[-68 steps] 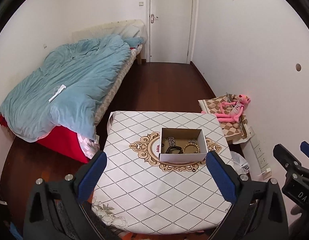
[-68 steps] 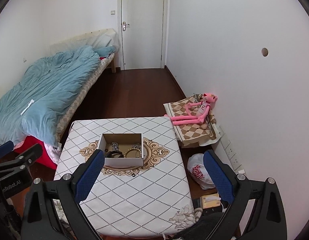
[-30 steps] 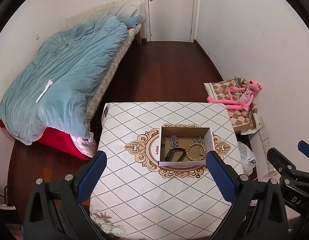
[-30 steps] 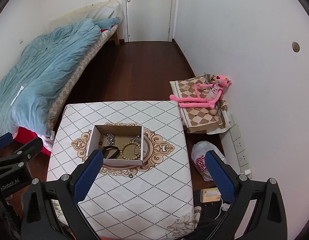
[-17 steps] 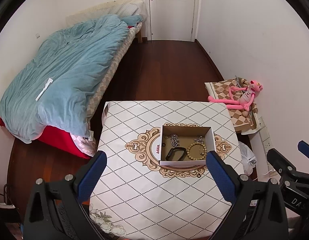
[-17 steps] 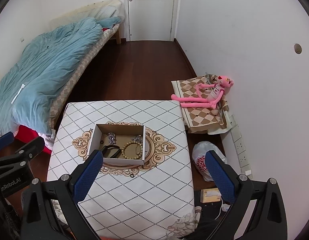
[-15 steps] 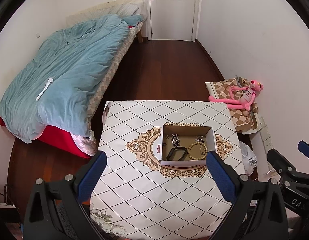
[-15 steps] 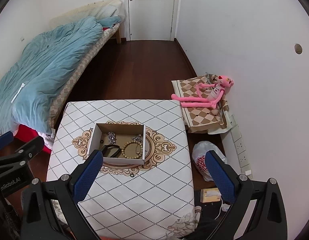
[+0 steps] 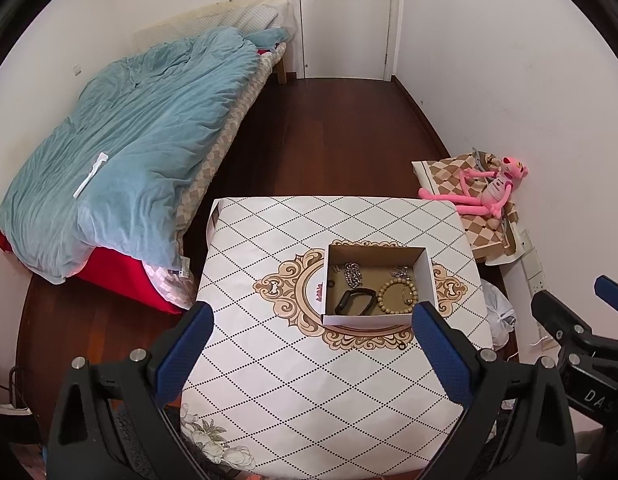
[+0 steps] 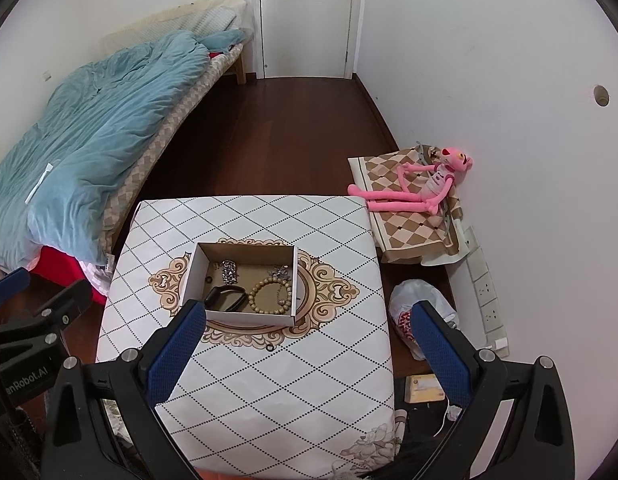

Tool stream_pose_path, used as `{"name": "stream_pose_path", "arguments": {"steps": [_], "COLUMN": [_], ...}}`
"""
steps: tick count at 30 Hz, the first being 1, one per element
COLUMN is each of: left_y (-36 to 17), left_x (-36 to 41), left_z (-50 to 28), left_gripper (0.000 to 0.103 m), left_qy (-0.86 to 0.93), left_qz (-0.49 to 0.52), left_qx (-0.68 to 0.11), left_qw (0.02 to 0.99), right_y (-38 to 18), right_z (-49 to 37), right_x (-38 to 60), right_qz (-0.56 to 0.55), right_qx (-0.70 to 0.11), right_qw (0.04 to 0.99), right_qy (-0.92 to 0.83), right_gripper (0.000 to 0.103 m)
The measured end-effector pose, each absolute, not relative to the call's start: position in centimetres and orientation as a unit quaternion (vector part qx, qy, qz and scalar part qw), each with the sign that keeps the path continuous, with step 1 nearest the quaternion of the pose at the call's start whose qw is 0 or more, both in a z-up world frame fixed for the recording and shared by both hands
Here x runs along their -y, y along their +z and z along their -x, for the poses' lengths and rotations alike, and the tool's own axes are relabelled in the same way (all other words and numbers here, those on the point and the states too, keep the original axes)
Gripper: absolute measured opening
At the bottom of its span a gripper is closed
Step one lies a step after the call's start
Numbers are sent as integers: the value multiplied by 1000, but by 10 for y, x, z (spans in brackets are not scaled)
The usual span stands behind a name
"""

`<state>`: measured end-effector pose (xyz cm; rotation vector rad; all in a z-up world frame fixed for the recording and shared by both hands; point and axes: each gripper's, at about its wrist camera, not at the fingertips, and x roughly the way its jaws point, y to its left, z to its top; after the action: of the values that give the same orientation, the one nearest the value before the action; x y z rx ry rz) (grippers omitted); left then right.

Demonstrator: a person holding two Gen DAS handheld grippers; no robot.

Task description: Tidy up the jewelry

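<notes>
Only from right wrist: bag (image 10: 423, 304) beside desk (image 10: 269, 392). Box (image 9: 375, 284) of jewelry mid-desk, ring (image 10: 270, 347) outside it. Left gripper (image 9: 309, 344) and right gripper (image 10: 305, 344) gaping, empty (box nearer than 2.3 s ago).

Both wrist cameras look down from high behind the white diamond-patterned table (image 9: 309, 380), facing the white door (image 10: 307, 16). The left view sits further left; both share the open cardboard box (image 10: 245, 320).
</notes>
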<state>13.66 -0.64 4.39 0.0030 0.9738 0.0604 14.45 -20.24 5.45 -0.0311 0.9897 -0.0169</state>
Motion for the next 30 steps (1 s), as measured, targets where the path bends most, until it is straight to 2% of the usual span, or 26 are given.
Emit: {"name": "stream_pose_path", "arguments": {"steps": [30], "left_y": [39], "left_x": [0], "left_z": [-127], "left_gripper": [101], "left_qy": [35], "left_qz": [-9], "left_qx": [-468], "left_qw": [883], "right_y": [55], "right_z": [-140], "right_x": [203], "right_qz": [14], "right_qx": [-476], "right_qw": [879], "right_qy": [-5], "right_gripper": [103]}}
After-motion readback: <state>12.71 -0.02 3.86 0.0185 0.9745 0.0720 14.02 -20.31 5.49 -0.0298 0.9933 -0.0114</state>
